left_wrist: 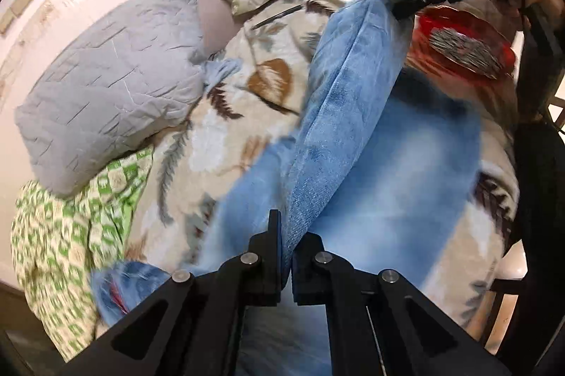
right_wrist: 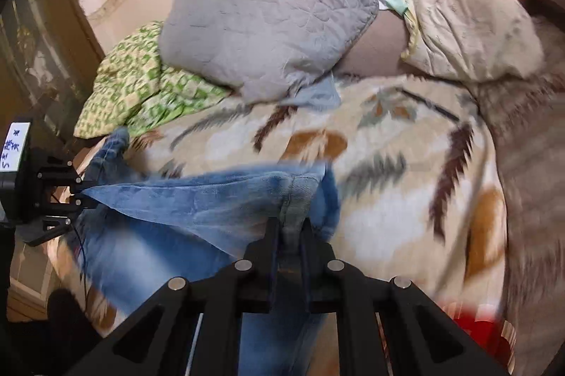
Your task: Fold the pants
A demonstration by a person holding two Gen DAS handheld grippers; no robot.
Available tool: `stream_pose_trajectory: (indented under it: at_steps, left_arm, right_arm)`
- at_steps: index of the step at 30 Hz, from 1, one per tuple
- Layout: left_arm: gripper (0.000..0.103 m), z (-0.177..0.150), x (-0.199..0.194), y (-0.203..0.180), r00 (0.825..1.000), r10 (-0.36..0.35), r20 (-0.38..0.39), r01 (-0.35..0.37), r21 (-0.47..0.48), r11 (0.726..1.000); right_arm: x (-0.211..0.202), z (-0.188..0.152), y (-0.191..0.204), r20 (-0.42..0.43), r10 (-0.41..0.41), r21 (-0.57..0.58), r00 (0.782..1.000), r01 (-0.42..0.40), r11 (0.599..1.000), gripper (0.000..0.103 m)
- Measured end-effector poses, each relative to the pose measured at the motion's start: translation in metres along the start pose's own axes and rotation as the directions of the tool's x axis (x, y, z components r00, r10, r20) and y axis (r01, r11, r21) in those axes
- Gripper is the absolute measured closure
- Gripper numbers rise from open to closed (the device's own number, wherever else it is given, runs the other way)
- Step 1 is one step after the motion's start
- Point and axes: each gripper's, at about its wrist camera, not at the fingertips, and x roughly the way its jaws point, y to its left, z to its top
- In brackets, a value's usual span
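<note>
Jeans [left_wrist: 339, 128] stretched over leaf-print blanket [left_wrist: 219, 128]; left gripper [left_wrist: 286, 256] and right gripper [right_wrist: 289, 234] each clamped on denim edge.

White letters "DAS" stand on the right gripper [left_wrist: 399, 9]; the left gripper's [right_wrist: 83, 197] handwritten label is illegible.

Bed [right_wrist: 388, 217] — pillows [right_wrist: 261, 29], pants [right_wrist: 212, 199]
</note>
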Motion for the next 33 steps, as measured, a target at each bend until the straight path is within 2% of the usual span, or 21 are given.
stream_pose_trajectory:
  at_steps: [5, 9, 14, 17, 19, 20, 21, 22, 23, 24, 25, 28, 30, 31, 33]
  left_arm:
    - [0.100, -0.047, 0.007, -0.075, 0.996, 0.092, 0.011, -0.092, 0.051, 0.994]
    - [0.100, -0.072, 0.020, -0.110, 0.991, 0.135, 0.008, -0.135, 0.072, 0.988]
    - [0.100, -0.085, 0.047, -0.118, 0.984, 0.180, -0.012, -0.180, 0.050, 0.982]
    - [0.100, -0.083, 0.051, -0.116, 0.982, 0.189, -0.005, -0.189, 0.031, 0.982]
    - [0.098, -0.083, 0.053, -0.115, 0.984, 0.178, -0.009, -0.177, 0.022, 0.984]
    - [0.095, -0.083, 0.052, -0.113, 0.984, 0.177, -0.009, -0.177, 0.021, 0.984]
    - [0.083, -0.083, 0.051, -0.111, 0.983, 0.183, -0.012, -0.183, 0.014, 0.983]
    - [0.061, -0.084, 0.047, -0.108, 0.979, 0.203, -0.016, -0.203, -0.006, 0.979]
    - [0.047, -0.086, 0.043, -0.106, 0.976, 0.215, -0.015, -0.216, -0.031, 0.976]
    - [0.022, -0.088, 0.034, -0.100, 0.977, 0.211, 0.000, -0.211, -0.076, 0.975]
    - [0.009, -0.092, 0.023, -0.092, 0.985, 0.171, 0.030, -0.166, -0.127, 0.978]
    - [0.009, -0.105, -0.005, -0.073, 0.992, 0.098, 0.077, -0.078, -0.233, 0.969]
    - [0.009, -0.117, -0.024, -0.049, 0.993, 0.076, 0.087, -0.045, -0.312, 0.949]
    - [0.009, -0.123, -0.034, -0.035, 0.994, 0.068, 0.091, -0.031, -0.358, 0.933]
    - [0.009, -0.141, -0.057, 0.003, 0.993, 0.063, 0.096, -0.011, -0.467, 0.884]
  right_arm:
    - [-0.014, -0.078, 0.011, -0.049, -0.020, 0.019, 0.999, 0.021, 1.000, 0.094]
    - [-0.017, -0.111, 0.015, -0.108, -0.039, 0.018, 0.993, 0.041, 0.999, 0.094]
    - [0.000, -0.137, 0.020, -0.213, -0.067, -0.004, 0.975, 0.068, 0.998, 0.094]
    - [0.006, -0.147, 0.017, -0.251, -0.072, 0.035, 0.965, 0.084, 0.996, 0.093]
    - [0.004, -0.151, 0.014, -0.254, -0.077, 0.063, 0.964, 0.096, 0.993, 0.090]
    - [0.001, -0.152, 0.014, -0.254, -0.084, 0.068, 0.964, 0.104, 0.992, 0.083]
    - [-0.001, -0.154, 0.015, -0.256, -0.094, 0.067, 0.962, 0.115, 0.991, 0.073]
    - [-0.005, -0.155, 0.016, -0.257, -0.105, 0.061, 0.961, 0.125, 0.990, 0.064]
    - [-0.009, -0.157, 0.018, -0.252, -0.117, 0.058, 0.961, 0.135, 0.989, 0.036]
    - [-0.015, -0.159, 0.019, -0.232, -0.129, 0.061, 0.964, 0.146, 0.987, 0.023]
    - [-0.021, -0.159, 0.020, -0.217, -0.126, 0.062, 0.968, 0.143, 0.988, 0.023]
    - [-0.037, -0.155, 0.028, -0.178, -0.108, 0.067, 0.978, 0.122, 0.990, 0.023]
    - [-0.040, -0.147, 0.045, -0.138, -0.088, 0.049, 0.987, 0.095, 0.994, 0.023]
    - [-0.043, -0.141, 0.054, -0.110, -0.071, 0.032, 0.991, 0.074, 0.997, 0.023]
    - [-0.043, -0.130, 0.076, -0.058, -0.024, -0.022, 0.998, 0.023, 0.999, 0.023]
